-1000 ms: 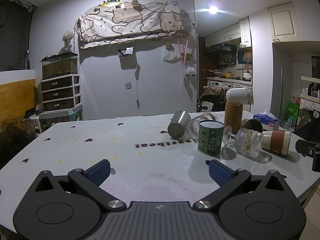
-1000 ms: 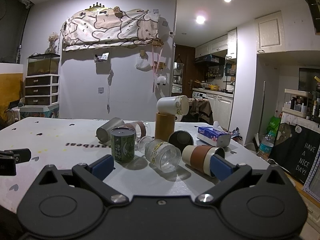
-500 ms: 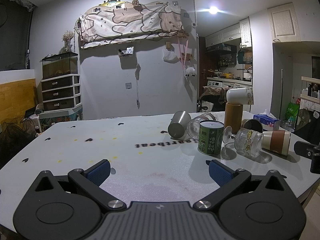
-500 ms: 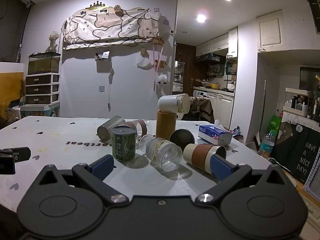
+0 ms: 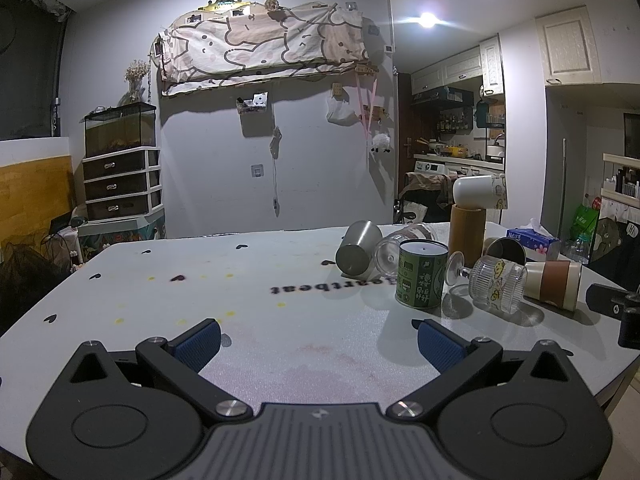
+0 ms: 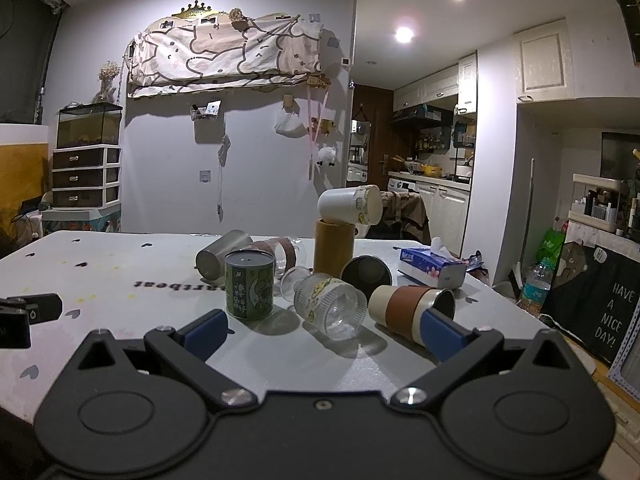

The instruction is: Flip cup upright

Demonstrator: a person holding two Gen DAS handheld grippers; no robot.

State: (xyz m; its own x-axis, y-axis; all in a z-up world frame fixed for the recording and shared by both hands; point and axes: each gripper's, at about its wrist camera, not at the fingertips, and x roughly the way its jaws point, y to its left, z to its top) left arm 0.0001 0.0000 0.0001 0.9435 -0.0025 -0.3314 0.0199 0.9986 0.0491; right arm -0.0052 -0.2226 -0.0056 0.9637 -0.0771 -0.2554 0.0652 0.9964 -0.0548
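Observation:
Several cups lie on their sides on the white table: a ribbed glass goblet, a cream and brown paper cup, a steel cup and a black cup. A green cup stands bottom up. A white cup lies on a tan cylinder. My right gripper is open and empty, just short of the goblet and the paper cup. My left gripper is open and empty over bare table, left of the green cup and goblet.
A tissue box lies behind the cups near the table's right edge. A clear glass with a brown band lies behind the green cup. The right gripper's body shows at the right in the left wrist view.
The right gripper has moved a little forward toward the goblet and paper cup. The left gripper has not moved. No cup has moved.

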